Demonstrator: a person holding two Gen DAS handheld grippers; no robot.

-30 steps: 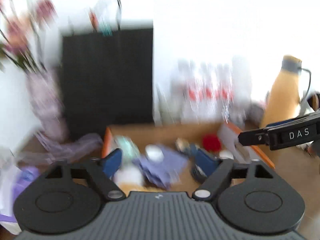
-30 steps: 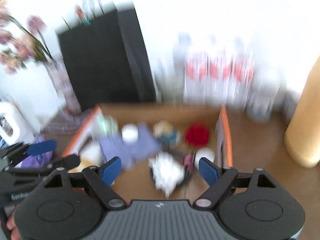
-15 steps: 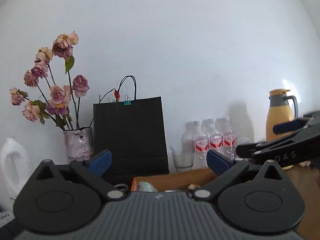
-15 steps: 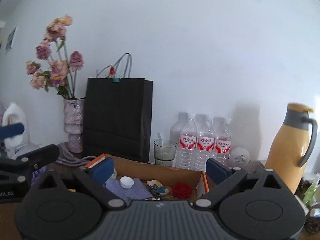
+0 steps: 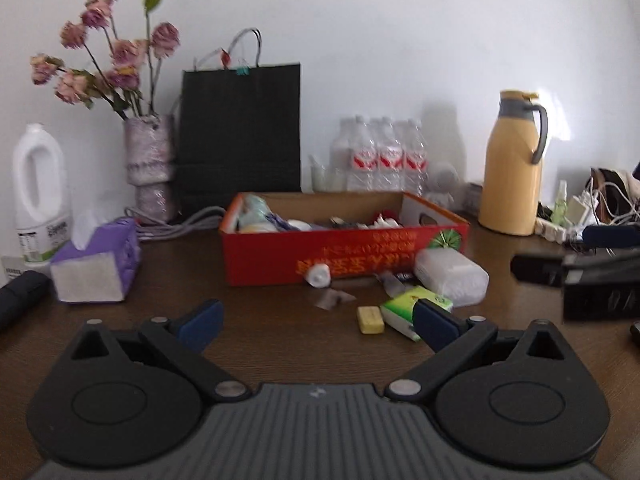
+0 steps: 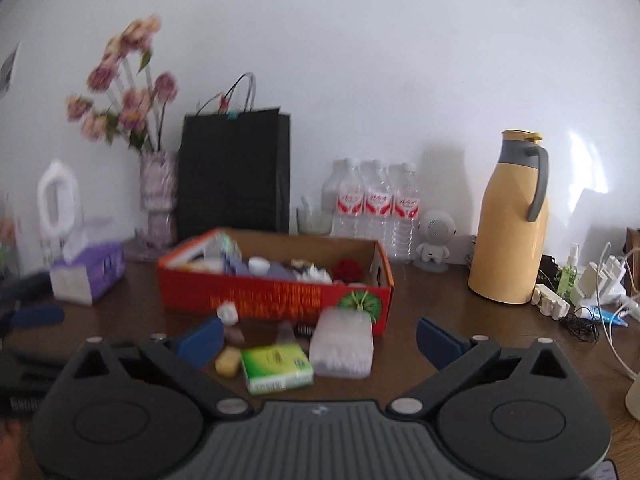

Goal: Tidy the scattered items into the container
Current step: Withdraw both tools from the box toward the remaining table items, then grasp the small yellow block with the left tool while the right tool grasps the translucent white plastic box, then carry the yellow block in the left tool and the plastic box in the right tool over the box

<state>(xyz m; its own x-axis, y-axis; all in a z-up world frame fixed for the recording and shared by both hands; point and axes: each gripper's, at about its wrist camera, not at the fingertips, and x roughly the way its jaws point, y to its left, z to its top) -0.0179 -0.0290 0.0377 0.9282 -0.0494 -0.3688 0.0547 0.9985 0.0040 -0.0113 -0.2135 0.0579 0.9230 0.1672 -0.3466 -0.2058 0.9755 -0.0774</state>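
Both hand-held grippers have pulled back from over the box and dropped lower than half a second ago, so the loose items now lie ahead of me on the counter (image 5: 280,344).

My left hand-held gripper (image 5: 318,322) stands wide open with nothing between its jaws, and my right hand-held gripper (image 6: 320,340) is just as wide and empty. The red cardboard box (image 5: 344,256), already partly filled, sits farther back, centre-left.

Just near of its front wall lie the leftovers: a green packet (image 6: 278,368), a yellow eraser-like block (image 6: 228,362), a clear plastic case (image 6: 342,348) touching the box front, and a small white cap (image 6: 227,314). The green packet lies straight ahead between the right jaws, its long axis running left to right, so I judge the right hand the nearer one. The block and case flank it closely and could get nudged. A tissue pack (image 5: 96,268) sits far left and a yellow thermos (image 5: 512,168) far right, both clear of the path.
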